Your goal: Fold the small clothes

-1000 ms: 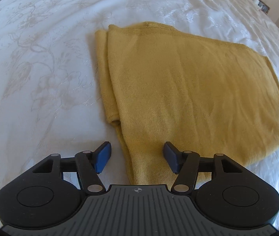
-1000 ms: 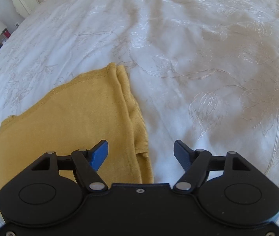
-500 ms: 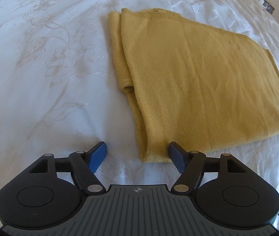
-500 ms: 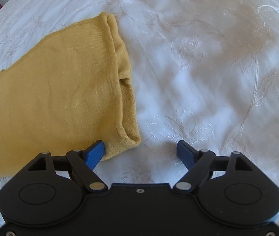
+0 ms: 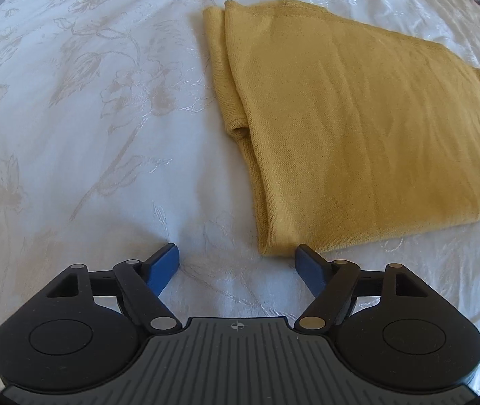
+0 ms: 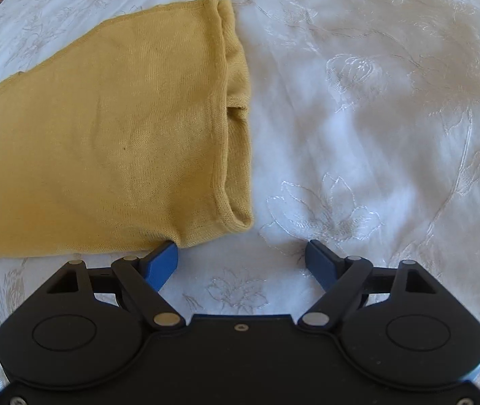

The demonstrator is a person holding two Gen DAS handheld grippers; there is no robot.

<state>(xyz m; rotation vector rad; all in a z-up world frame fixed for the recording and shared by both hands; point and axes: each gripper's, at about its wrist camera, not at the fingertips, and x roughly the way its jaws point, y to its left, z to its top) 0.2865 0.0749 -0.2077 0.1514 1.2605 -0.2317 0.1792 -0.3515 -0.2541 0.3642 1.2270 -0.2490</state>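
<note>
Folded mustard knit garment [image 5: 358,118] on the embroidered white bedspread [image 5: 87,118].
Both tongs, left [image 5: 236,256] and right [image 6: 241,253], have just been spreading wider, each poised released at 1 near corner, nothing between them.

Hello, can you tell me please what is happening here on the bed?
A person is folding a yellow knit garment on a white embroidered bedspread, with a gripper in each hand. The garment lies flat, already folded over. The left gripper and right gripper hover at its two near corners. Their jaws have just been opening, and nothing is held between them.
</note>
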